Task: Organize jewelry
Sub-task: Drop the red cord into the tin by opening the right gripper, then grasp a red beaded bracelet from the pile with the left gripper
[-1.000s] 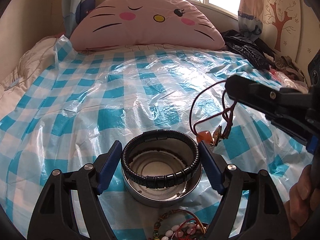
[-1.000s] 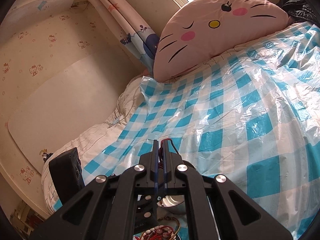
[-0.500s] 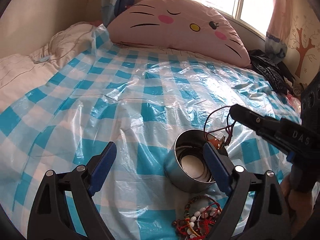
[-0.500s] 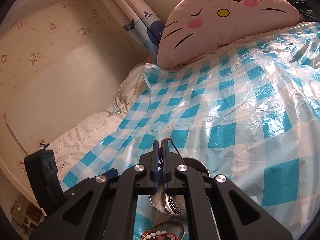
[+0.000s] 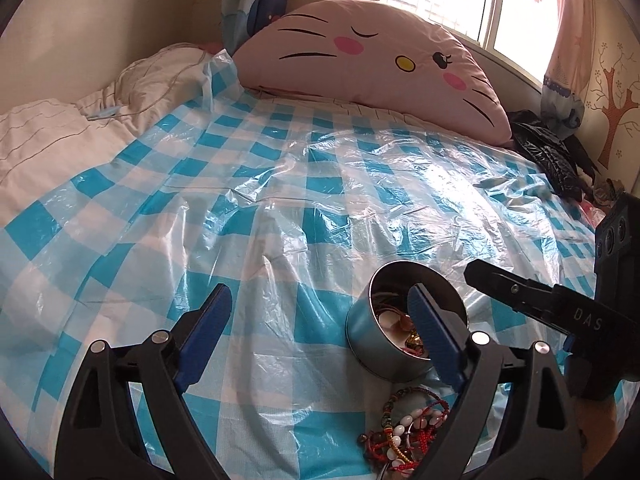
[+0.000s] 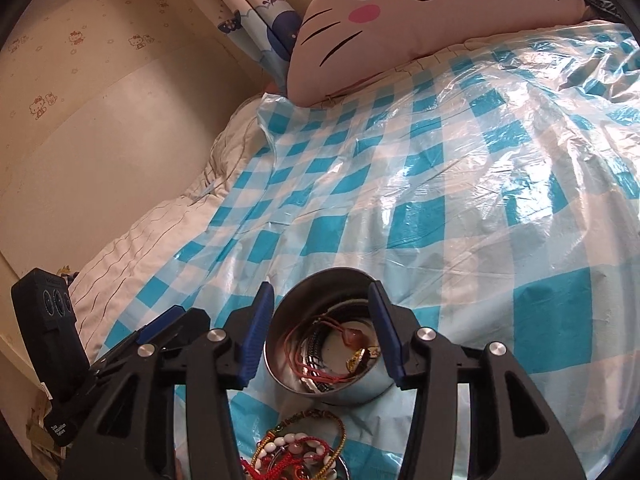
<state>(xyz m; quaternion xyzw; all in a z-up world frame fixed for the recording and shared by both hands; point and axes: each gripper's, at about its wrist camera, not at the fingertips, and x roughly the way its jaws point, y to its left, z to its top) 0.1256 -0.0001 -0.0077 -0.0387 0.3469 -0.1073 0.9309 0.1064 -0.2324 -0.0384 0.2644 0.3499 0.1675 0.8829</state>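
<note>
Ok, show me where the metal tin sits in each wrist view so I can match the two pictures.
Left wrist view: the metal tin is lower right, partly behind the left hand-held gripper's right finger.
Right wrist view: the tin is bottom centre, between the open fingers of the right hand-held gripper.
Shared landmark: the pink cat pillow at the head of the bed.

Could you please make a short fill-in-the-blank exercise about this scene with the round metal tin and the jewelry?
1. The red cord necklace lies inside the round metal ____.
2. Both the left gripper and the right gripper are ____.
3. The pile of beaded bracelets lies on the blue-and-white checkered plastic ____.
4. The pink cat-face pillow has a ____ nose.

Missing words: tin; open; sheet; yellow
</note>
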